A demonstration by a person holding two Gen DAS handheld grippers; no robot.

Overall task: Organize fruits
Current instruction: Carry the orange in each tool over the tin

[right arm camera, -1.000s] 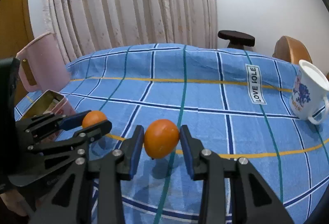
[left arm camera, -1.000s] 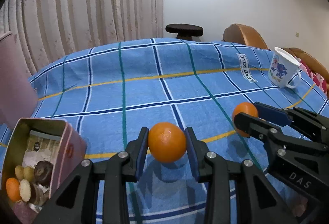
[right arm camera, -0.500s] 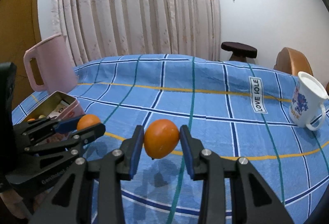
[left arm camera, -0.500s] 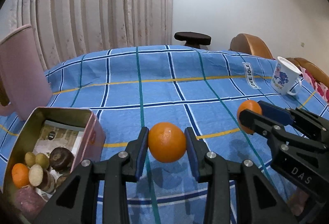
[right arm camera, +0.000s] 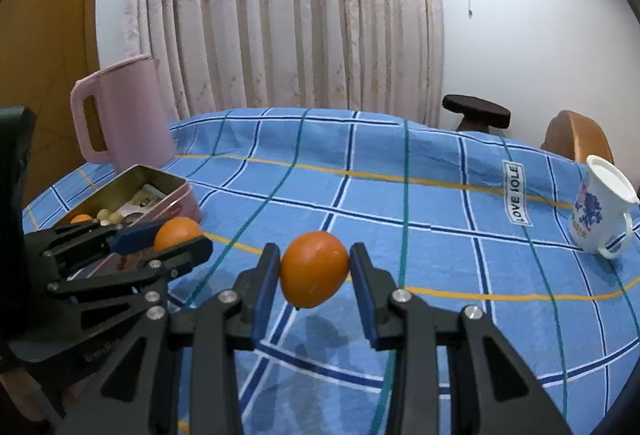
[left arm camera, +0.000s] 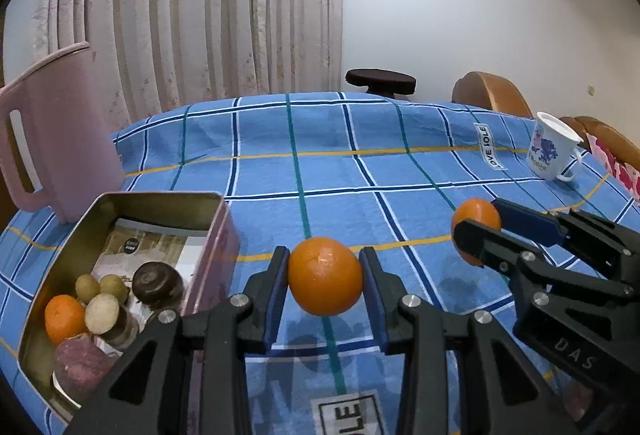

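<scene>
**Two oranges in the air, tin on the left**

Jug (left arm camera: 60, 131) far left, behind the tin (left arm camera: 160, 203). Tin is open and already holds one orange, some small pale fruits and a dark round one, all packed at the near end; far end shows only paper.

Left gripper (left arm camera: 325, 275) clamped on an orange (left arm camera: 325, 276), above the cloth, just right of the tin wall. Right gripper (right arm camera: 314, 269) gripping the second orange (right arm camera: 314, 269), further right. Mug (right arm camera: 600, 211) far right, well apart.

My call: left goes first. Clear the wall, centre over the bare far end, lower, then release, or it rolls. Keep the right one back to avoid clashing.
</scene>
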